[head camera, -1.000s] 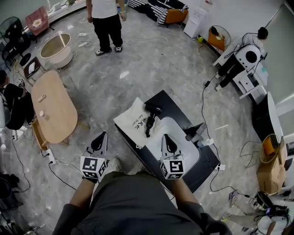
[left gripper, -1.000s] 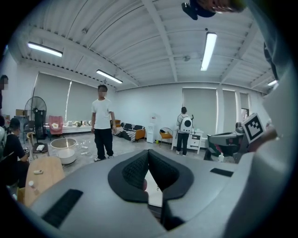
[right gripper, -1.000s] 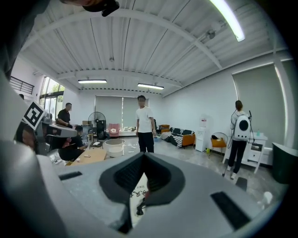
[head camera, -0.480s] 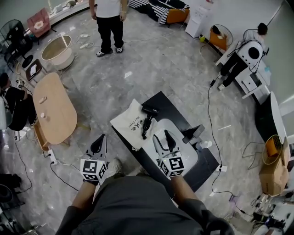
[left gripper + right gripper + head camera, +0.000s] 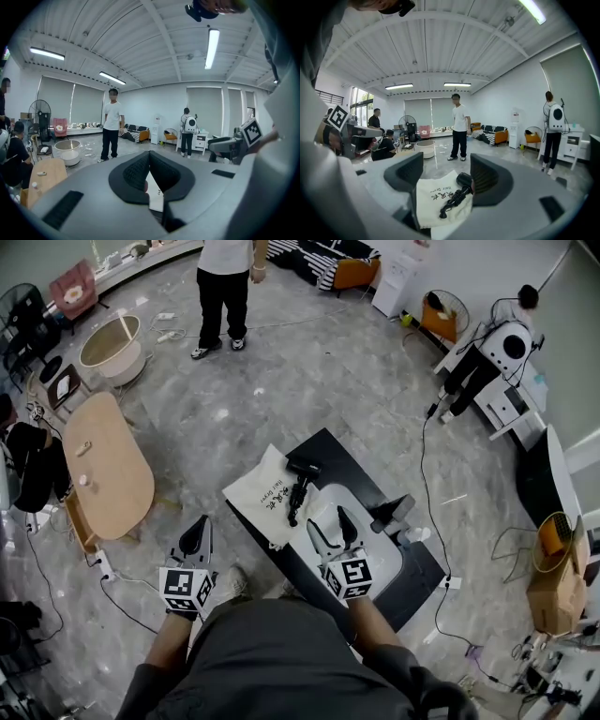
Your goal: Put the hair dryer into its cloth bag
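Observation:
A black hair dryer (image 5: pixel 300 482) lies across a white cloth bag (image 5: pixel 263 495) with dark lettering, at the far left end of the black table (image 5: pixel 419 588). In the right gripper view the hair dryer (image 5: pixel 458 193) and the bag (image 5: pixel 433 202) lie just ahead of the jaws. My right gripper (image 5: pixel 328 521) hovers over the table a little short of the dryer. Its jaws are opening, with nothing between them. My left gripper (image 5: pixel 197 532) hangs off the table's left side over the floor, shut and empty. Its pads (image 5: pixel 140 171) meet in the left gripper view.
A white mat (image 5: pixel 380 557) covers the table's middle, with a grey device (image 5: pixel 394 513) at its right edge. A wooden oval table (image 5: pixel 108 470) stands to the left. A person (image 5: pixel 225 282) stands on the floor beyond. Cables trail at the right.
The right gripper's jaws have gone from shut to wide apart. Both hands have stayed about where they were, and the left gripper remains shut.

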Tool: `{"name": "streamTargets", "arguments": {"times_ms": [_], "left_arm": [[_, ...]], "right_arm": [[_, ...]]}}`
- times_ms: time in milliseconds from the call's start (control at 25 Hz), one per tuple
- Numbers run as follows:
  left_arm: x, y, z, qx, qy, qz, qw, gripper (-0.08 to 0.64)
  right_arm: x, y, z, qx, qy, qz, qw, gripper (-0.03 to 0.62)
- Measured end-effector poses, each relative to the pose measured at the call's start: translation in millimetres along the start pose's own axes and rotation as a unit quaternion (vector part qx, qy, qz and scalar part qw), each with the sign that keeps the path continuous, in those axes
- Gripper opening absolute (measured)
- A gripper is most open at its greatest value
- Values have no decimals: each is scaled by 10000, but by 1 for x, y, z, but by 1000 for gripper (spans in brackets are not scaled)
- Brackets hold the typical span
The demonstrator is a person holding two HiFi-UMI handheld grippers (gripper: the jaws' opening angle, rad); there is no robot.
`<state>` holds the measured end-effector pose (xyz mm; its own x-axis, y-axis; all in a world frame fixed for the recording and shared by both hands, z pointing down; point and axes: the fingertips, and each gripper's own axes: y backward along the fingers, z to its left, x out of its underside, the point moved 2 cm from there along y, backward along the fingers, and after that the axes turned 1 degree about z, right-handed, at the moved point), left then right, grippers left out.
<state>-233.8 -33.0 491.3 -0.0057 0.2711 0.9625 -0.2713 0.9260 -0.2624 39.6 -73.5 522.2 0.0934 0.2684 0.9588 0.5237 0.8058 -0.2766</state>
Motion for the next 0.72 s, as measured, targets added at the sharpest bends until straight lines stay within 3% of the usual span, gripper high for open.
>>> {"name": "streamTargets", "arguments": {"times_ms": [720], "left_arm": [[5, 19, 32, -318, 71, 74, 9994, 2]], "right_arm": [[91, -100, -30, 499, -89, 1202, 9915, 301]]}}
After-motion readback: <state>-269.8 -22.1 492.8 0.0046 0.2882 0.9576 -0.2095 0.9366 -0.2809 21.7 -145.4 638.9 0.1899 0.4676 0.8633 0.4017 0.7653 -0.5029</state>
